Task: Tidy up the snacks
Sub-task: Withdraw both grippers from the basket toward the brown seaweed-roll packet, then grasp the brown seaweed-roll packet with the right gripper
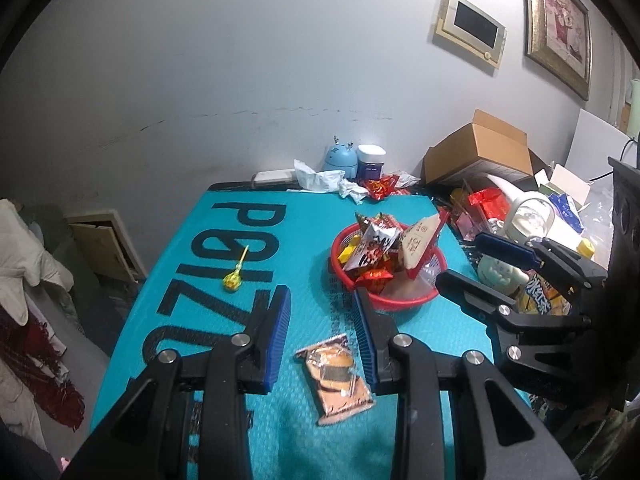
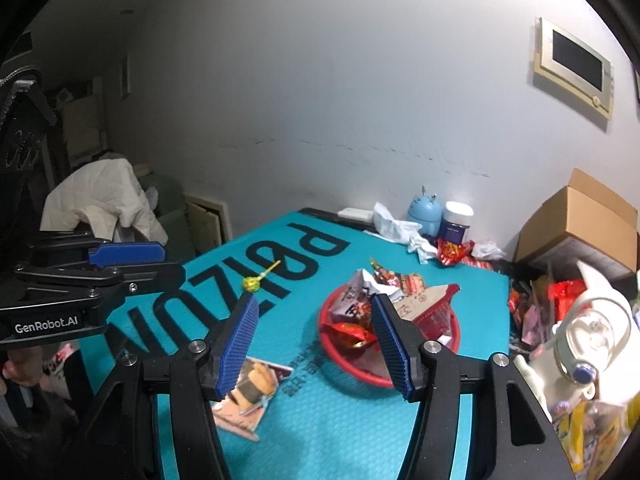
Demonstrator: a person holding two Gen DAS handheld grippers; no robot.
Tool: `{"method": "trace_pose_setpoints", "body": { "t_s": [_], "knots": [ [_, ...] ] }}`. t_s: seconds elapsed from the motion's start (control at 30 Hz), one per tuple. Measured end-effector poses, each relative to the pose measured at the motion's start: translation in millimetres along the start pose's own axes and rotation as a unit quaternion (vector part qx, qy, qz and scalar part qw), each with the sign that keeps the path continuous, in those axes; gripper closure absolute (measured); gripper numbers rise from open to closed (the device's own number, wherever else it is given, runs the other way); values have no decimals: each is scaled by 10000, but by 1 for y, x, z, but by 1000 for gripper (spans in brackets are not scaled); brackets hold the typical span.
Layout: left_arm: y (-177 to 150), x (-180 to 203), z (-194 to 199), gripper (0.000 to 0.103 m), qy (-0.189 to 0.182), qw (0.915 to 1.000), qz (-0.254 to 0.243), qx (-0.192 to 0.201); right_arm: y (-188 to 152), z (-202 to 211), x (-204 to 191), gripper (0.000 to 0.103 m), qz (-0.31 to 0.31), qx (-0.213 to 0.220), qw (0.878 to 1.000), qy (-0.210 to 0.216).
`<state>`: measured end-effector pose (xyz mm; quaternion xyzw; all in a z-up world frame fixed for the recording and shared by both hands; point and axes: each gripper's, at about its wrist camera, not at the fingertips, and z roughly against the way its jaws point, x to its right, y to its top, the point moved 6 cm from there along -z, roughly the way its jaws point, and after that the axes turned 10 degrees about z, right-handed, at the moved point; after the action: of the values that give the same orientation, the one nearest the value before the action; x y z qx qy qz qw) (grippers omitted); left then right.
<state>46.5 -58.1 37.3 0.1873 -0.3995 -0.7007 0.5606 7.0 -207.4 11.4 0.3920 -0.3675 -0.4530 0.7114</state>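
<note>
Left wrist view shows the left gripper (image 1: pixel 322 336) above a teal mat (image 1: pixel 188 272), with its two blue fingers spread wide and nothing between them. Under the gap, a flat orange snack packet (image 1: pixel 336 380) lies on the mat, not touched by either finger. Further away stands a red basket (image 1: pixel 404 300) that is full of snack packets, some of them sticking up over the rim. A yellow lollipop (image 1: pixel 234 278) lies alone on the black letters of the mat, to the left of the basket and well apart from it. At the right side of this view the right gripper (image 1: pixel 480 258) is seen near the basket, its fingers also apart.

From the right wrist view, the right gripper (image 2: pixel 316 344) hangs in front of the red basket (image 2: pixel 348 372), fingers spread and holding nothing. The snack packet (image 2: pixel 256 384) lies partly behind its left finger. The lollipop (image 2: pixel 256 282) rests further back. The left gripper (image 2: pixel 132 266) appears at the left edge.
</note>
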Motion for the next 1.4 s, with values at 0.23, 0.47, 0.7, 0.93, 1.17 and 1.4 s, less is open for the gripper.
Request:
{"method": "trace_pose_setpoints", "body": {
  "t_s": [0.23, 0.47, 0.7, 0.93, 1.17, 1.4],
  "knots": [
    [-23, -18, 1, 72, 178, 9996, 157, -132, -14, -1, -22, 31, -29, -96, 9994, 321],
    [-49, -41, -10, 72, 393, 9981, 343, -323, -33, -15, -45, 28, -20, -405, 9975, 576],
    [-69, -67, -28, 72, 578, 9954, 504, -573, -54, -47, -60, 23, -32, -881, 9934, 740],
    [-82, -93, -48, 72, 681, 9921, 705, -779, -73, -86, -72, 23, -222, -1487, 9831, 1049],
    [-87, -108, -65, 72, 726, 9900, 755, -948, -93, -124, -75, 23, -448, -2098, 9701, 1139],
    [-86, -119, -81, 72, 684, 9882, 845, -1081, -107, -147, -79, 23, -450, -2493, 9606, 1140]
  ]
}}
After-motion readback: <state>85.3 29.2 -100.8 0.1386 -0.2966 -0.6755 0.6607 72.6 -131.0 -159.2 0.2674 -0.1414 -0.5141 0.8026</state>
